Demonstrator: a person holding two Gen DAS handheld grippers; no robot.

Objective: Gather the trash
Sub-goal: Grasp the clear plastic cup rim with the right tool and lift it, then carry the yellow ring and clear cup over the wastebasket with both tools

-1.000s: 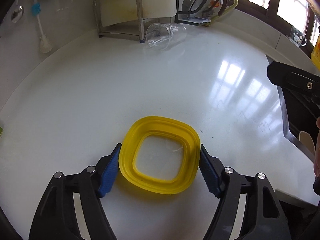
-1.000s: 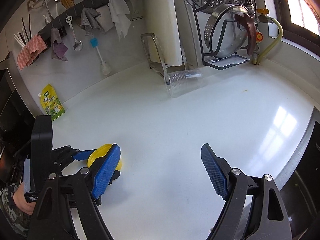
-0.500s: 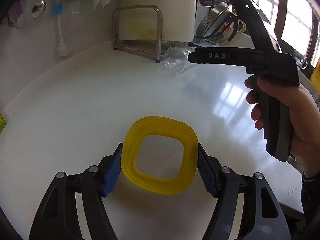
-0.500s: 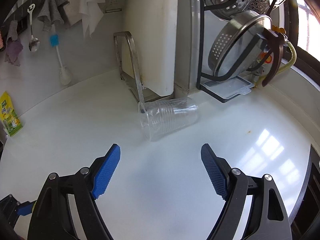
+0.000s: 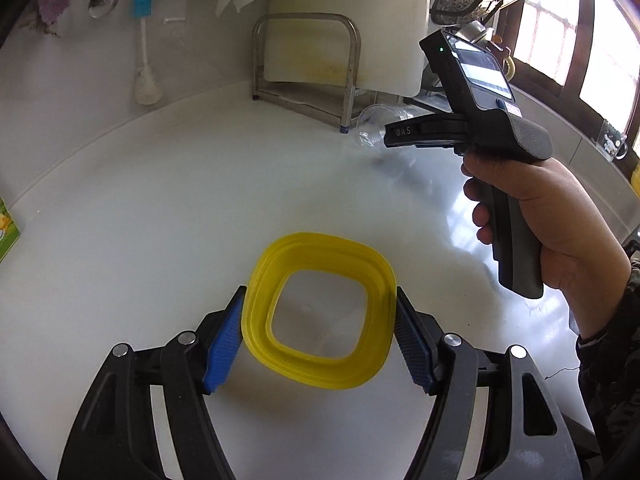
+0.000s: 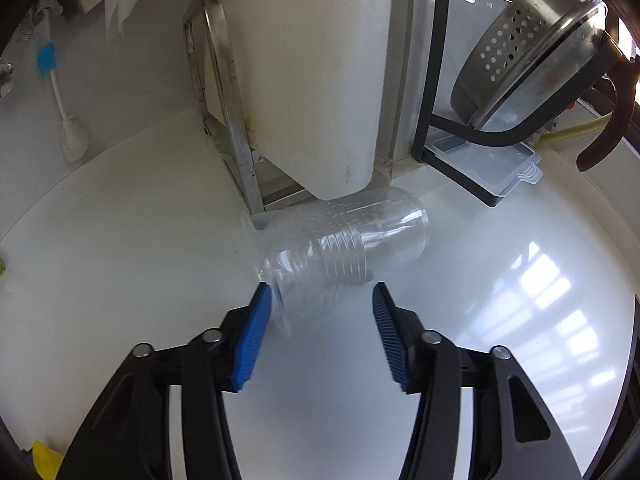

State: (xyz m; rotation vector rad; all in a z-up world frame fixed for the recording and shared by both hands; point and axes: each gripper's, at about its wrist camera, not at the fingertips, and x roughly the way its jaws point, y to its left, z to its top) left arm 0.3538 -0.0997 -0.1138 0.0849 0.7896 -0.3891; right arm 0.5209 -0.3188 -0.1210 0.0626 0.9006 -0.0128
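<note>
My left gripper is shut on a yellow square plastic lid with a clear middle and holds it just above the white counter. A clear plastic cup lies on its side by the metal rack. My right gripper is open, its blue fingertips either side of the cup's near rim. In the left wrist view the right gripper's body hides most of the cup; its fingers are hidden there.
A white cutting board stands in the metal rack right behind the cup. A black dish rack with a steel colander is at the right. A brush hangs on the left wall. The sink edge runs at the right.
My right gripper has moved forward to the cup, which now sits between its fingertips. My left gripper has lifted and pulled back a little, still holding the yellow lid.
</note>
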